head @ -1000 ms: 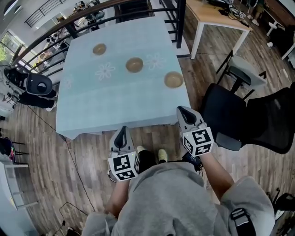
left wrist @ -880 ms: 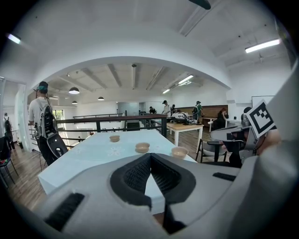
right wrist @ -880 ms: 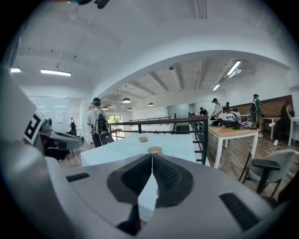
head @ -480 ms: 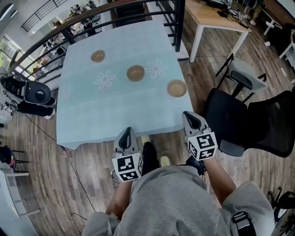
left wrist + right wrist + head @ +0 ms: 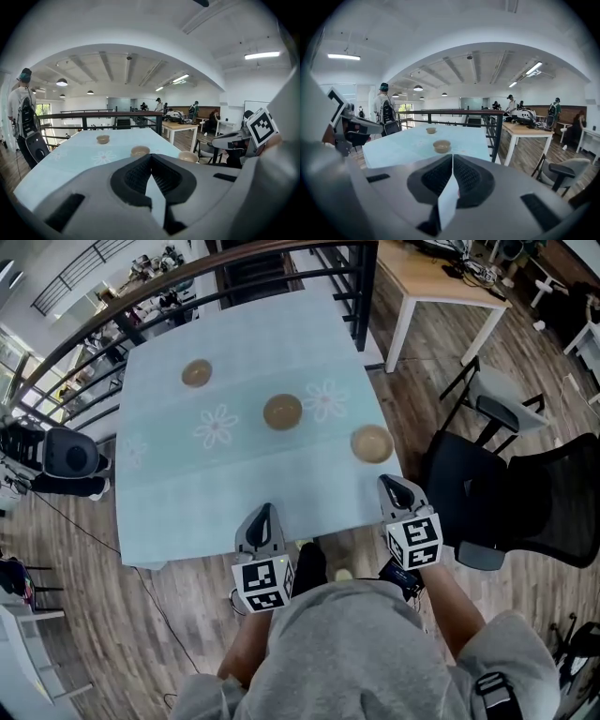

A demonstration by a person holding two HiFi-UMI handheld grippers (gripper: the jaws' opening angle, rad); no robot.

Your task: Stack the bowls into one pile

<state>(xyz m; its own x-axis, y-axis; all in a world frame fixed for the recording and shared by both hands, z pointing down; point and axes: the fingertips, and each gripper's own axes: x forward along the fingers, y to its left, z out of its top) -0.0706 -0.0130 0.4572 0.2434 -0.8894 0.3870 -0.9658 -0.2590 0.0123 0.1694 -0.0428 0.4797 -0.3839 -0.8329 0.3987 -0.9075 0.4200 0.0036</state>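
Three small round bowls sit apart on a rectangular table (image 5: 178, 502) draped to its edges in smooth, pale blue fabric printed with white flowers (image 5: 217, 426). All three are tan, shallow and open side up, with a matte, wood-like look. They run in a slanted line. The far bowl (image 5: 197, 373) is toward the far left. The middle bowl (image 5: 282, 412) is near the table's centre, between two of the flowers. The near bowl (image 5: 372, 443) stands close to the right edge. None touches another.

The left gripper (image 5: 263, 513) is held at the near edge of the table, its grey moulded shell pointing toward the bowls. Its ribbed black pads are pressed together with nothing between them. The right gripper (image 5: 392, 486) is near the table's near right corner, just near of the near bowl and not touching it. Its jaws are likewise closed on nothing. Each carries a white cube with black square markers.

Behind the table runs a black metal railing (image 5: 361, 282) with a curved wooden top rail. To the right, on the brown plank floor (image 5: 141, 615), stands a black padded office chair (image 5: 506, 493). Further off is a desk (image 5: 441, 273) with a wooden top and white legs.
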